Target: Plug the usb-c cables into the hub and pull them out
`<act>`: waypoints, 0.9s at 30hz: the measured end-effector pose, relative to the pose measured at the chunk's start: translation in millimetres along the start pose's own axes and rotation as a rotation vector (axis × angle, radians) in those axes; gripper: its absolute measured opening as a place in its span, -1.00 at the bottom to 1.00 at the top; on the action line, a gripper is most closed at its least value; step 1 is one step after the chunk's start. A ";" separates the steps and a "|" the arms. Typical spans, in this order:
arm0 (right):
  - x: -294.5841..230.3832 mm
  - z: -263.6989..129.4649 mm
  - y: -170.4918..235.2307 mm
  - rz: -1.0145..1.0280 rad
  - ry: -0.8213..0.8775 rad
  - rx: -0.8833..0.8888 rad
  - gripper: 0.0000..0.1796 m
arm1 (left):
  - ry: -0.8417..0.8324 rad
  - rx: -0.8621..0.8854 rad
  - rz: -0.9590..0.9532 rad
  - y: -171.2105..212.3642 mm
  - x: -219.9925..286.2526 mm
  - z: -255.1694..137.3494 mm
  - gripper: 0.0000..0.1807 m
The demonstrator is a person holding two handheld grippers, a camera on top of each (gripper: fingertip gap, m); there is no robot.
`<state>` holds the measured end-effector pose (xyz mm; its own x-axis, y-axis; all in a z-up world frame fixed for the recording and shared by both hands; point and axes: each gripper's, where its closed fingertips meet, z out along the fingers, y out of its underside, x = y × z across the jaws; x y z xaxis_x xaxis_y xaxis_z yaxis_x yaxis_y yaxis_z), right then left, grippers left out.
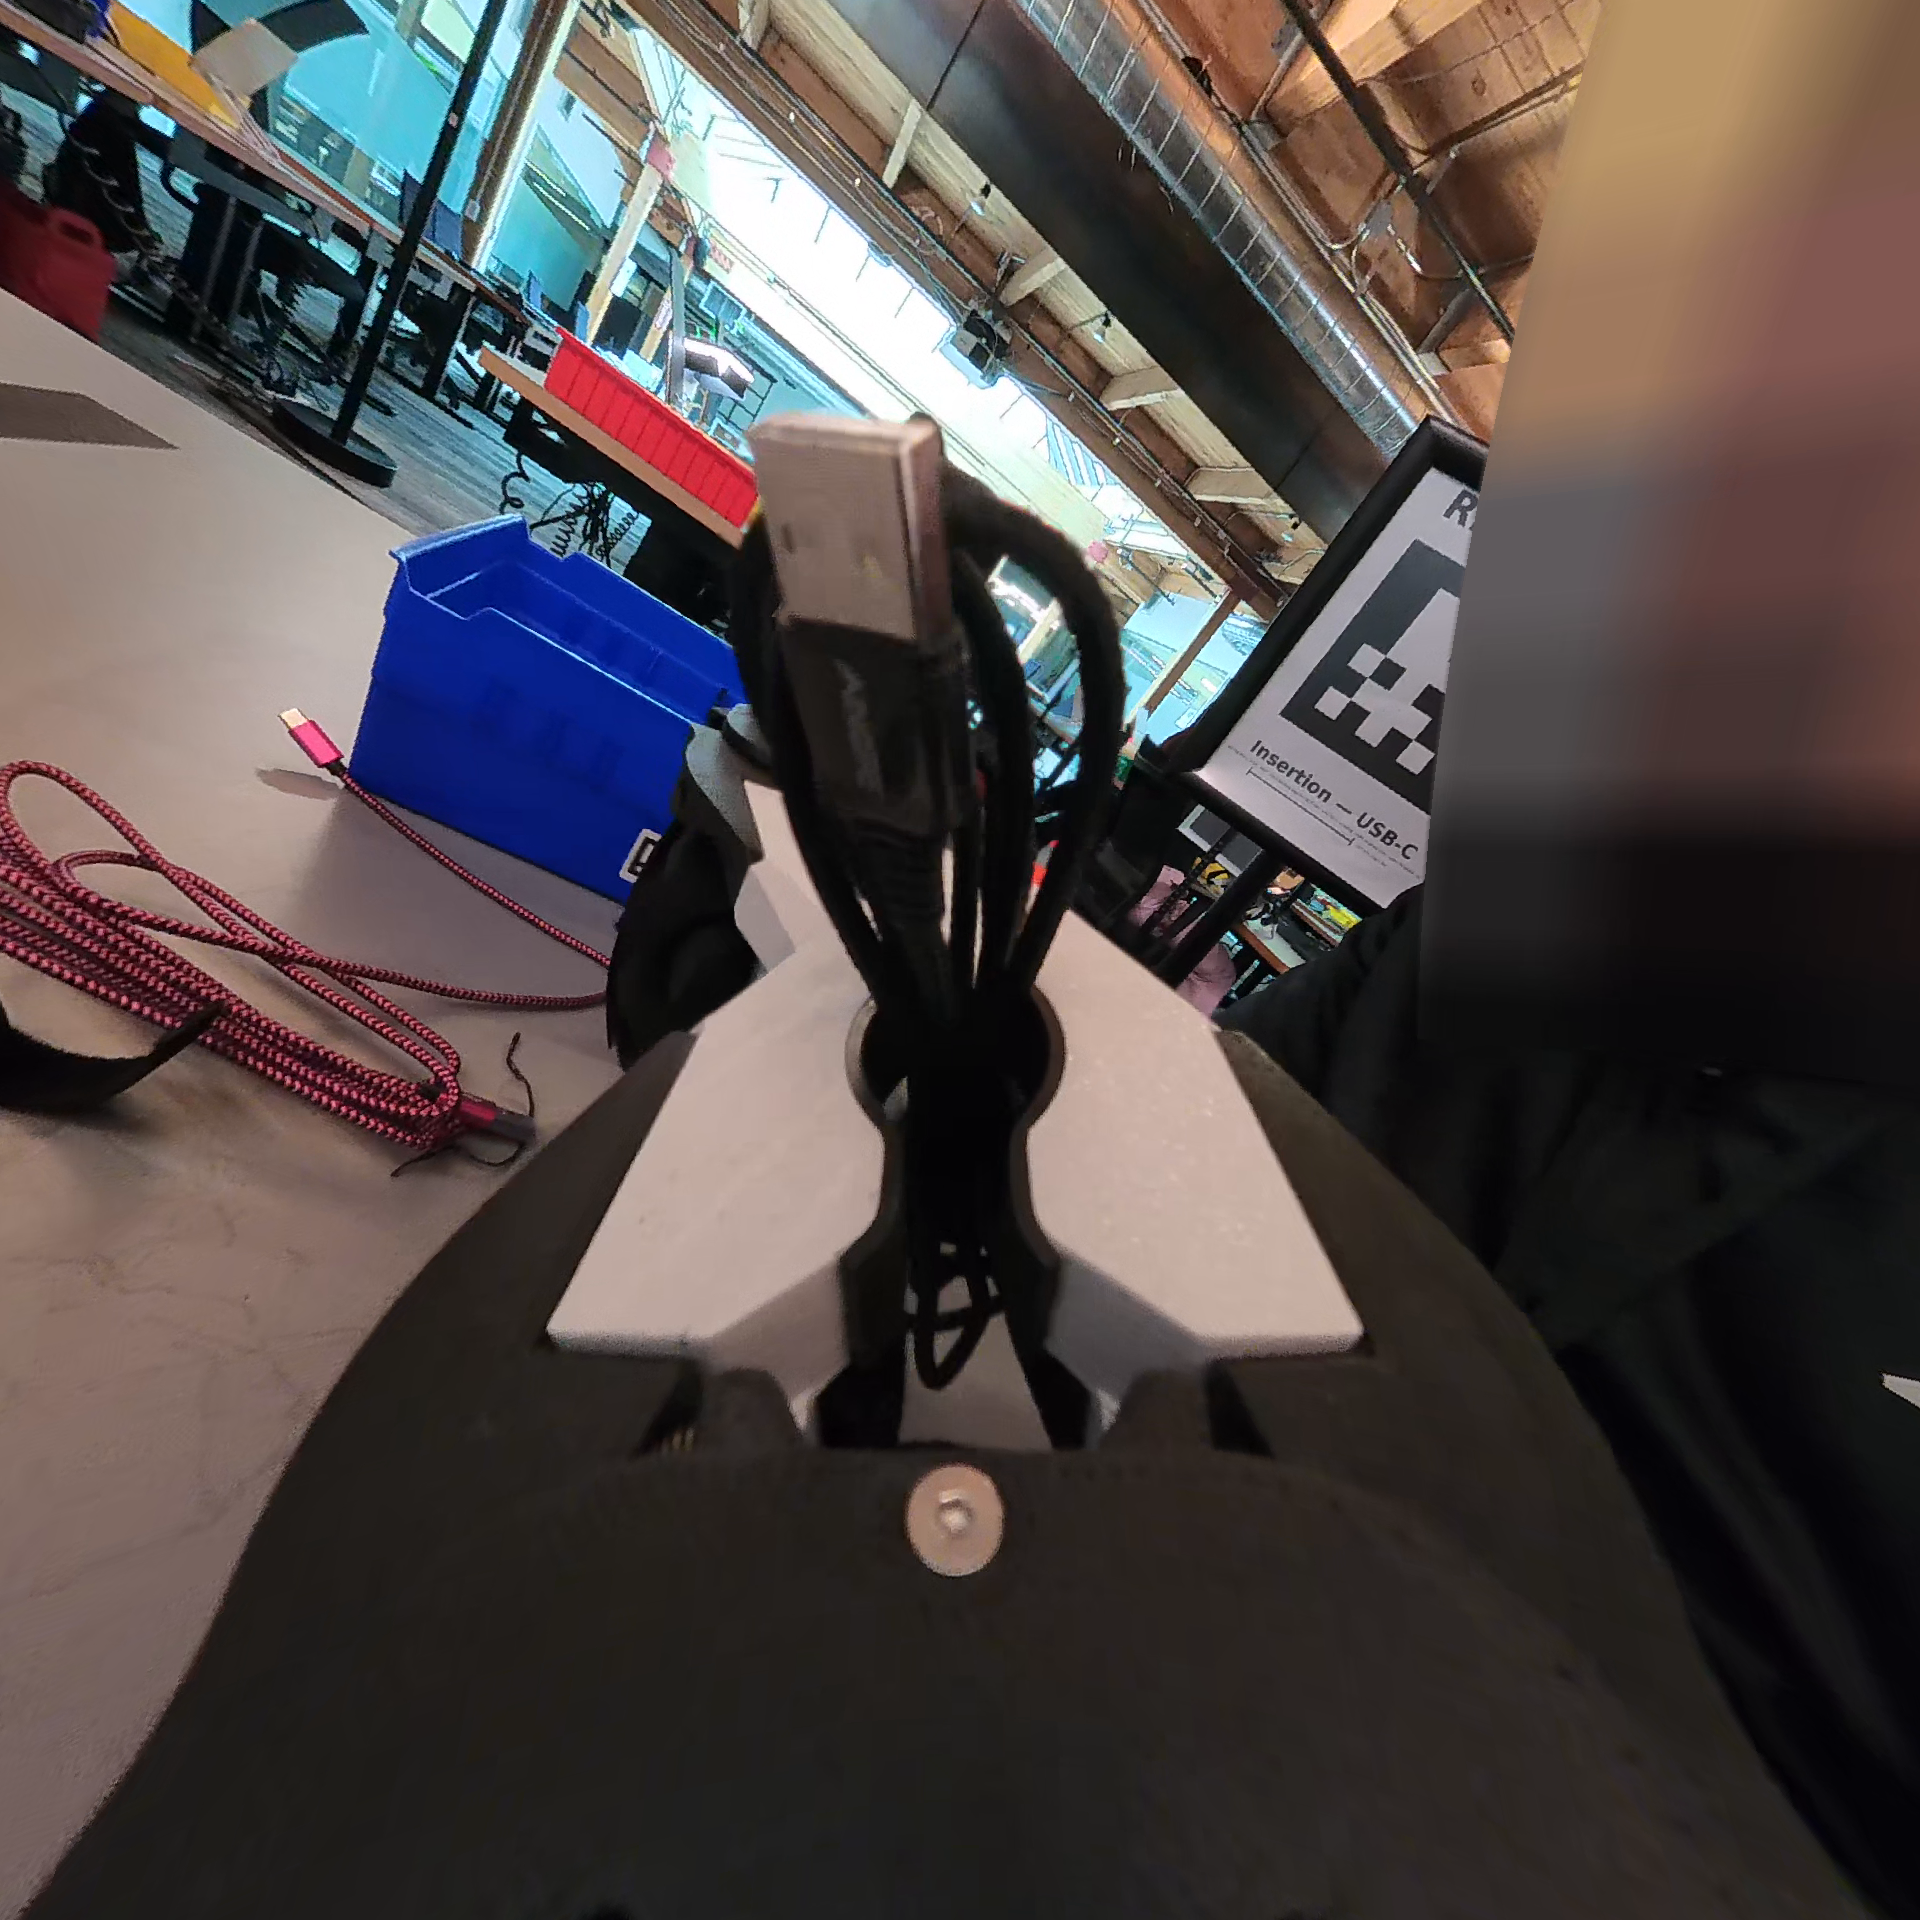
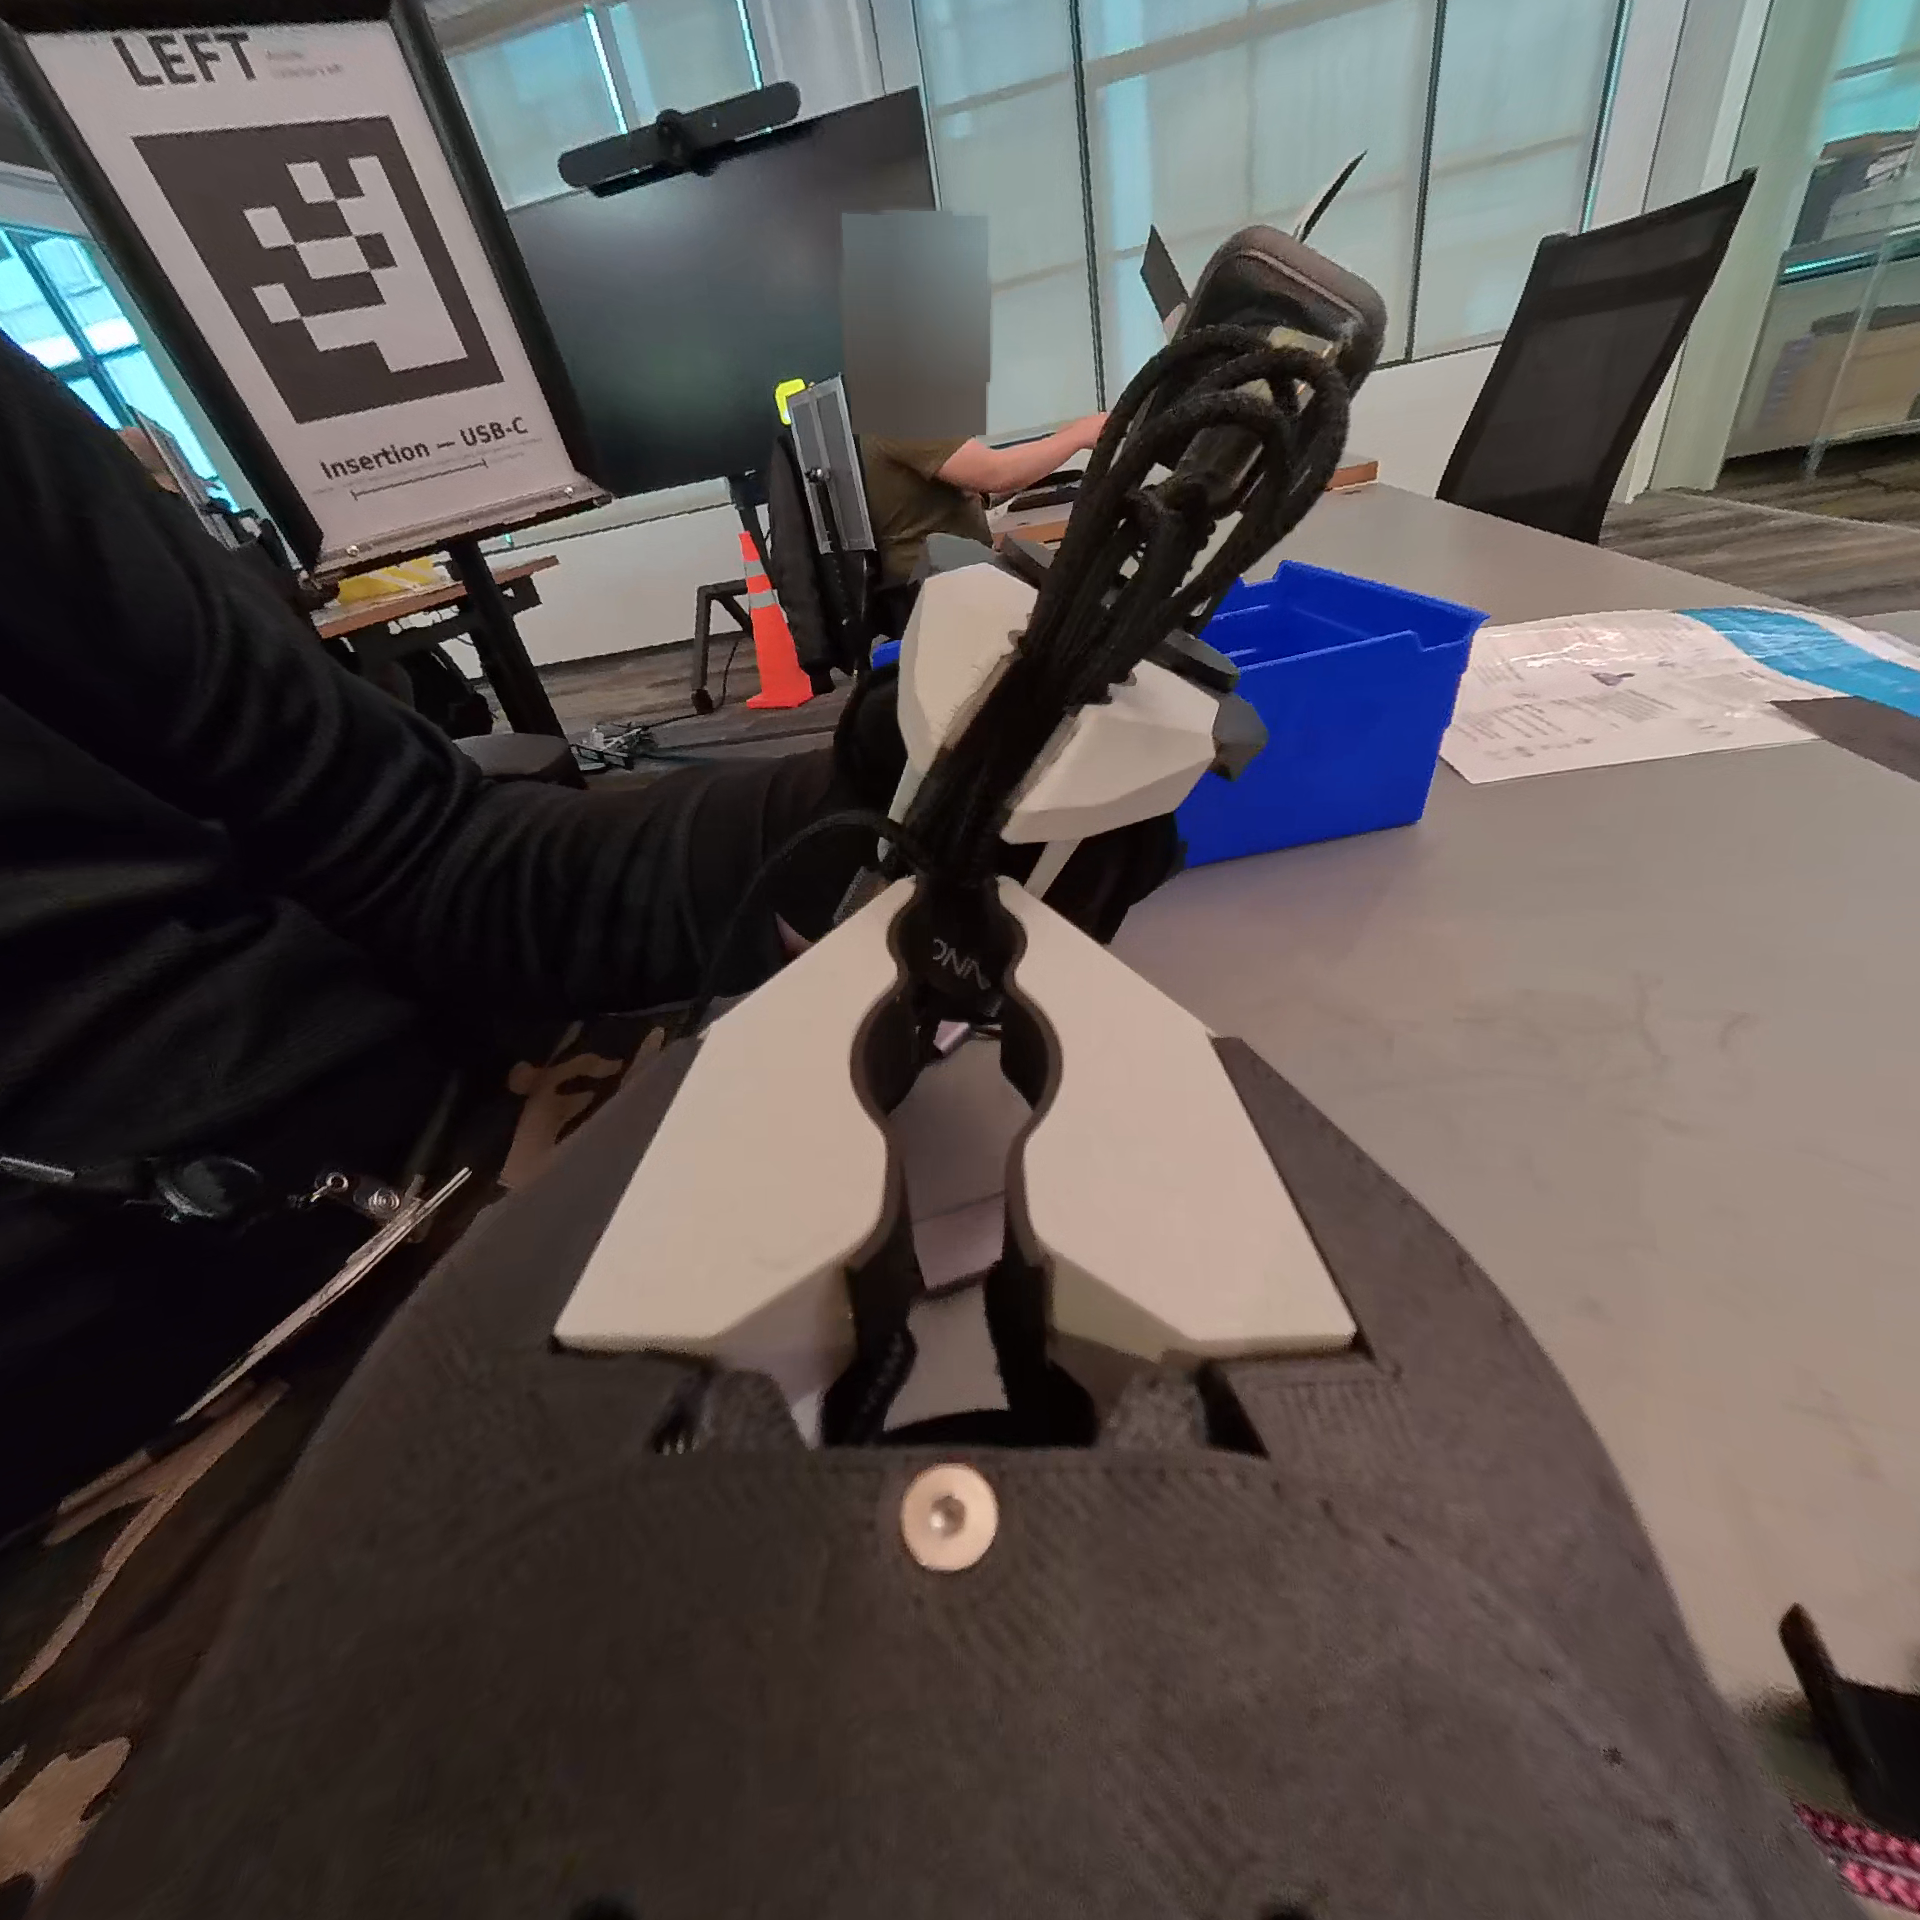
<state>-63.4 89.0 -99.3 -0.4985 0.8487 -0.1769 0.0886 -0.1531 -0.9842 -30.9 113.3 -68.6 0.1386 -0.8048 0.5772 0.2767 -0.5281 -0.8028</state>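
Black braided cable [image 1: 966, 935], bunched into several loops, runs up through the left hand-held gripper [image 1: 956, 1039], whose 2 white fingers [image 1: 727, 1174] are pressed together on the bundle. Beyond the fingertips, a grey hub [image 1: 847, 520] with a metal end rises above the loops, lifted off the counter [image 1: 208, 1299].

From the right wrist view, the right hand-held gripper [image 2: 951, 935] pinches a black piece of the same bundle at its very fingertips; what that piece is cannot be told. Just past it sits the left hand-held gripper [image 2: 1039, 707], clamped round the cable [image 2: 1143, 540], with the hub [image 2: 1283, 296] at the far upper end.

Left of the left hand-held gripper, a pink braided cable [image 1: 208, 956] lies loosely coiled on the counter, 1 plug [image 1: 310, 738] close beside a blue bin [image 1: 520, 717]. A black sleeve [image 2: 364, 831] reaches in from the left of the right hand-held gripper. Papers [image 2: 1621, 686] lie on the counter beyond the bin.
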 end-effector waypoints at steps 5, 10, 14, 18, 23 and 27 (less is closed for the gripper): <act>-2.0 3.5 4.9 -0.004 -0.008 -0.028 -1.00 | 0.003 -0.002 -0.007 2.1 -1.7 1.9 -0.91; 1.6 4.3 6.6 -0.056 0.044 -0.054 -1.00 | 0.003 0.018 -0.012 0.4 -4.1 2.2 -0.91; 9.6 2.1 7.3 -0.048 0.091 -0.061 -1.00 | -0.016 0.019 -0.005 0.2 -6.4 2.0 -0.90; 18.6 -5.2 1.6 -0.051 0.150 -0.034 -1.00 | -0.044 0.003 0.007 2.1 -9.4 1.4 -0.92; 17.0 -7.6 -5.5 0.006 0.105 0.035 -1.00 | 0.012 0.060 -0.020 -7.6 -2.2 -3.2 -0.92; 15.1 -0.6 2.0 0.031 0.078 0.004 -0.87 | 0.040 0.057 -0.024 -7.1 3.1 -1.1 -0.92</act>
<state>-70.2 101.8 -104.0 -0.4270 0.8803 -0.2069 0.0990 -0.1819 -0.9783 -33.5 114.3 -61.3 0.0939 -0.8027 0.5890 0.3331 -0.5322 -0.7783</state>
